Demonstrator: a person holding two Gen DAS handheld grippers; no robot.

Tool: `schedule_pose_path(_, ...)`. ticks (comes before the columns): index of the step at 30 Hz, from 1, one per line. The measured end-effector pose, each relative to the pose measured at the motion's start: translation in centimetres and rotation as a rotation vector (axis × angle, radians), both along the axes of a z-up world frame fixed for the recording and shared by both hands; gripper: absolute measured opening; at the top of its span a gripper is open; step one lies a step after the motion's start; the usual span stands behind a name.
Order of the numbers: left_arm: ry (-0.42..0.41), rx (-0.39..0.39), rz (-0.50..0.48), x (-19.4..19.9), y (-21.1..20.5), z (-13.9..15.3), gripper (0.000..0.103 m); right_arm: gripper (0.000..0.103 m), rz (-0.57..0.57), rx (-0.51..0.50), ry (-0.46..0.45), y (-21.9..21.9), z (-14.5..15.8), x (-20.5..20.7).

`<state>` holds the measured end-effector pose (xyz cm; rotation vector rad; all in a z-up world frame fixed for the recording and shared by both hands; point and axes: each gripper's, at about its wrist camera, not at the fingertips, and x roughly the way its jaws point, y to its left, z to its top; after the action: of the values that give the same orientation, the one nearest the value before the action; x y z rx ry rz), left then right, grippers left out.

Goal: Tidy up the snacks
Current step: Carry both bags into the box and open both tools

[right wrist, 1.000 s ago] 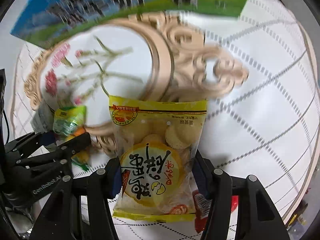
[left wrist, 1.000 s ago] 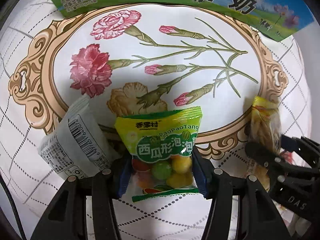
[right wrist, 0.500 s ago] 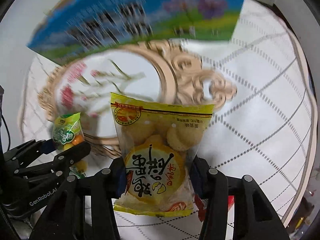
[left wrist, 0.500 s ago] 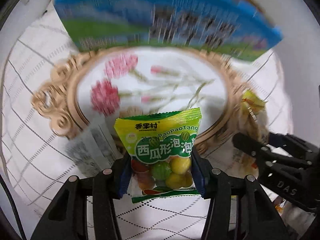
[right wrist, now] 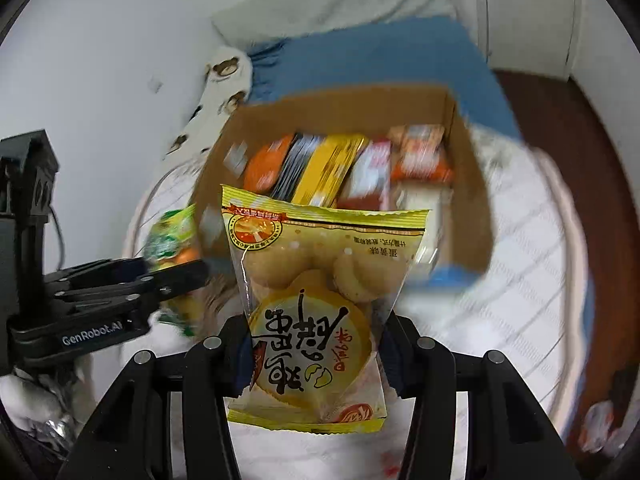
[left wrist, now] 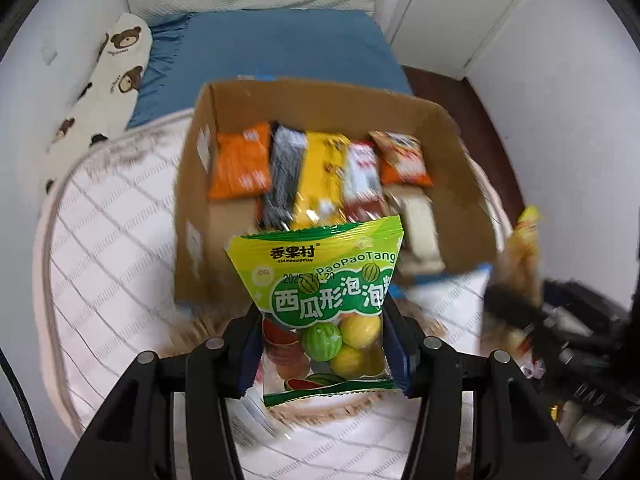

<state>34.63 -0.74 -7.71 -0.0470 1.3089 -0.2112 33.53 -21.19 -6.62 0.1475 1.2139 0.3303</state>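
Short of the box, where five packets already lie, I have each hand-held gripper pinching a snack not yet dropped in: left the candy bag, right the cake bag.

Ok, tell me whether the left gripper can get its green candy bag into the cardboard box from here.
Probably yes. The left gripper is shut on the green candy bag, the cardboard box lies open-topped just ahead, and bare floor shows at its near left.

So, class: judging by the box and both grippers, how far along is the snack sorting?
Done: several packets already lie in a row in the cardboard box. In hand: the left gripper holds the green candy bag; the right gripper holds the yellow biscuit bag. Left: neither bag is in the box yet.
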Motion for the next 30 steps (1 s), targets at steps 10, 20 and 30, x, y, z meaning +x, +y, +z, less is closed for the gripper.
schedule_pose_path(10, 0.170, 0.143, 0.049, 10.8, 2.5, -7.4, 0.050, 0.053, -0.010, -0.110, 0.131, 1.4, -5.7, 13.0)
schedule_pose_path(20, 0.282, 0.194, 0.052, 13.5, 3.0, -12.7, 0.052, 0.085, -0.001, -0.176, 0.268, 3.4, -14.6, 16.9)
schedule_pose_path(30, 0.197, 0.165, 0.094, 13.7, 3.3, -11.3, 0.083, 0.099, -0.032, -0.226, 0.230, 2.9, -14.2, 16.2)
